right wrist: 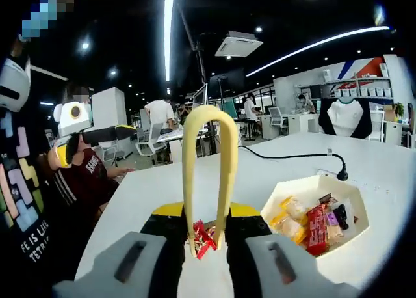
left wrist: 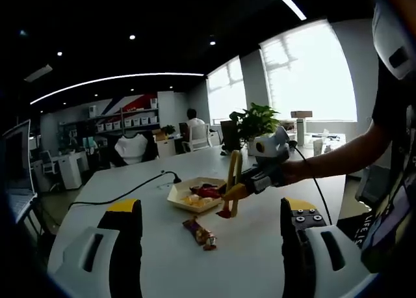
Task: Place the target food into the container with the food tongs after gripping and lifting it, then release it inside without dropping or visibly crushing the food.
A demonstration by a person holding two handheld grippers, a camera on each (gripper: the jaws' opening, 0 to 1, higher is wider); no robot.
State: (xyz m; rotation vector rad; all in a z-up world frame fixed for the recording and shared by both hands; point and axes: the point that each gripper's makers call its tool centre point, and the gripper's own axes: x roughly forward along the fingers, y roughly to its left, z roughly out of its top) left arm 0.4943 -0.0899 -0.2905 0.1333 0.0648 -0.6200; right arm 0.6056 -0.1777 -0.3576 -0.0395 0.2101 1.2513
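Right gripper view, right gripper (right wrist: 207, 236) squeezing yellow tongs (right wrist: 208, 174), tong tips clamped on a red snack packet (right wrist: 203, 236), white container (right wrist: 318, 223) of snacks beside, left gripper (left wrist: 211, 243) spread wide above table (left wrist: 260, 259).

Table (left wrist: 260, 246) is presenting a smooth white top with a soft sheen, reflecting window light. Food tongs (right wrist: 208, 174) are looking like smooth, matt pale-yellow plastic. The sweet (right wrist: 203, 239) pinched at their tips is showing a glossy, crinkled red foil-type wrapper; a second wrapped snack (left wrist: 199, 232) lying on the table is showing similar shiny film. Container (right wrist: 354, 200) is appearing as matt cream card or paper, holding more glossy wrappers. Right gripper (right wrist: 207, 246) is wearing matt grey plastic housings with yellow-and-black jaw faces; left gripper (left wrist: 211, 246) is looking alike.
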